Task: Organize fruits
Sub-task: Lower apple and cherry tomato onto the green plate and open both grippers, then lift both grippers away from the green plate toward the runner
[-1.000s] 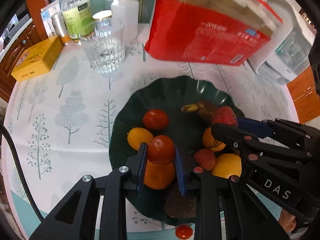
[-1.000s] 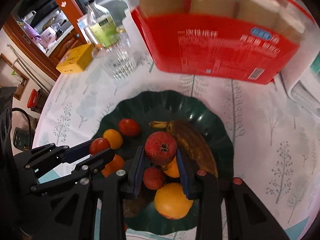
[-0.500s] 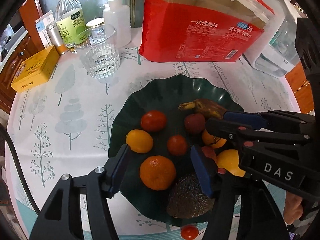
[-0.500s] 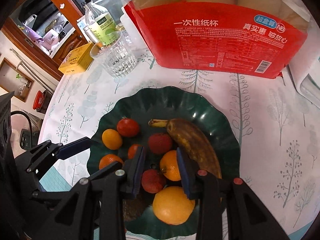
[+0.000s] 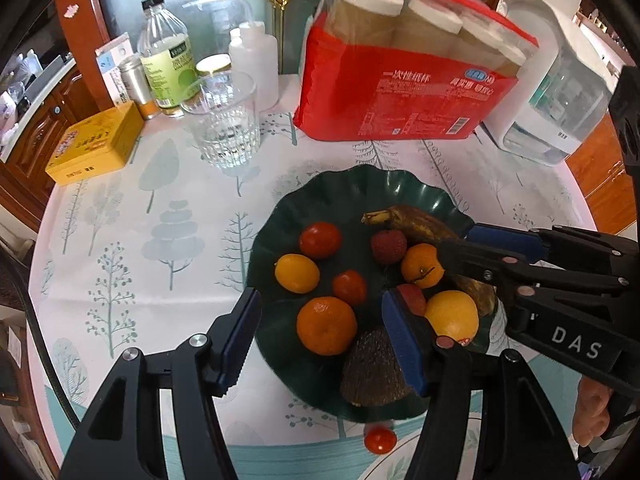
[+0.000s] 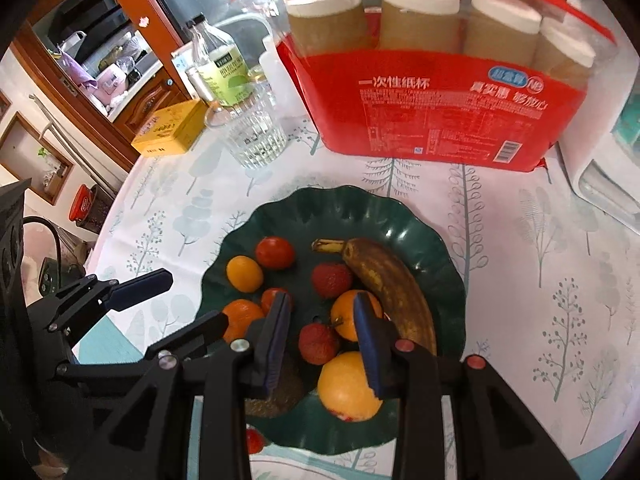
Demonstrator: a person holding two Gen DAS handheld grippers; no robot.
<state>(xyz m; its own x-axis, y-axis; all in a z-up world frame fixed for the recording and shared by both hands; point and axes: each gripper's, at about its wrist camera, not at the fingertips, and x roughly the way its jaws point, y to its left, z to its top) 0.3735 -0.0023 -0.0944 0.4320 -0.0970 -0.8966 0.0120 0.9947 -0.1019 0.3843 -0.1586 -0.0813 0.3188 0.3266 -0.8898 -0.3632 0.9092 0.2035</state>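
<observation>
On the tablecloth [image 5: 120, 240] the green plate [image 5: 360, 184] holds all fruit except one cherry tomato [image 5: 379, 440], which is round with no long axis and lies off the near rim beneath the empty, parted left gripper [image 5: 320, 340], the nearer one; the right gripper [image 6: 322, 340] is narrowly parted, empty.
</observation>
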